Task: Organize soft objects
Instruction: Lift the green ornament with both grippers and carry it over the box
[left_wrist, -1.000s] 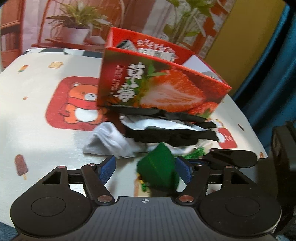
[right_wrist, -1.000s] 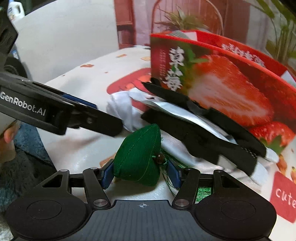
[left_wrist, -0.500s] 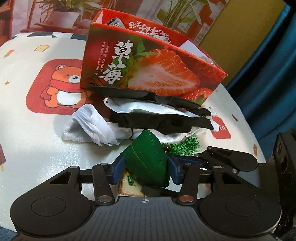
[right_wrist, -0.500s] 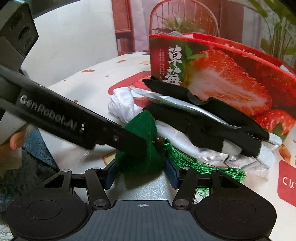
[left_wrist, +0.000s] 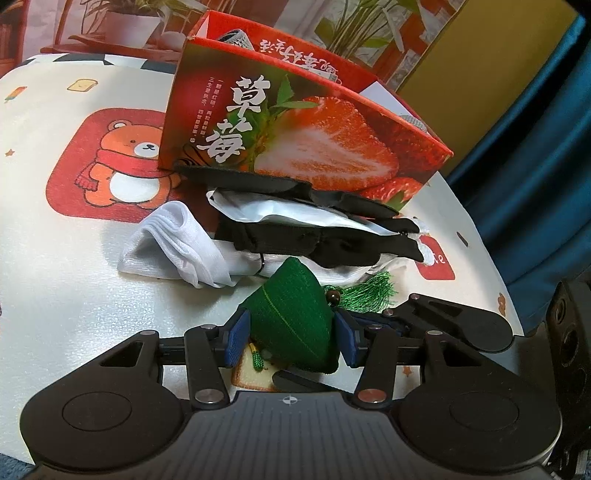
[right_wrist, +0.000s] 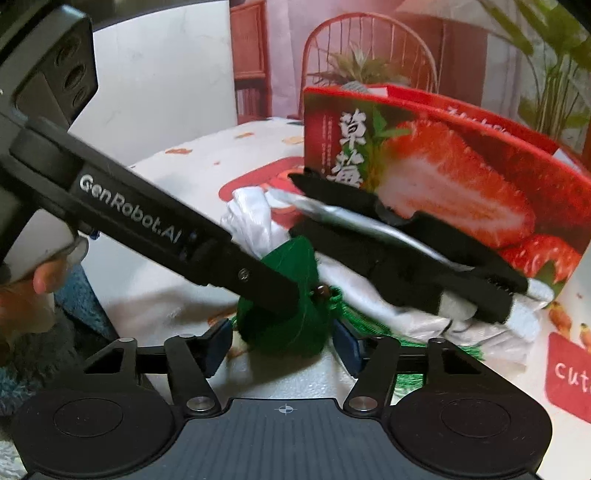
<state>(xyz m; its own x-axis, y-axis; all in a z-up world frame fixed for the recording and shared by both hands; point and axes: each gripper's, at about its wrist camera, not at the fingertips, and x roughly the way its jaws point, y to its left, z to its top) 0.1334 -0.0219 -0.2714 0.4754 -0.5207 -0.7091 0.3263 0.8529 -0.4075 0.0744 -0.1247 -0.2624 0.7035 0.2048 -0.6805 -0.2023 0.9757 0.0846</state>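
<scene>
Left gripper (left_wrist: 291, 334): blue pads pressed on green cloth pyramid sachet with tassel (left_wrist: 295, 314), low over table.
Right gripper (right_wrist: 282, 341): half-open astride same sachet (right_wrist: 295, 325); contact unclear.
Unsorted pile: white (left_wrist: 181, 240), black (left_wrist: 317, 240) garments.
Strawberry-print red carton (left_wrist: 295, 129): grey item inside; sorting barely begun.

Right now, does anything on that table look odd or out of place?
Yes. Both grippers, left and right, close on the same green pouch. Behind it, socks lie in a loose heap against the strawberry box rather than inside it.
</scene>
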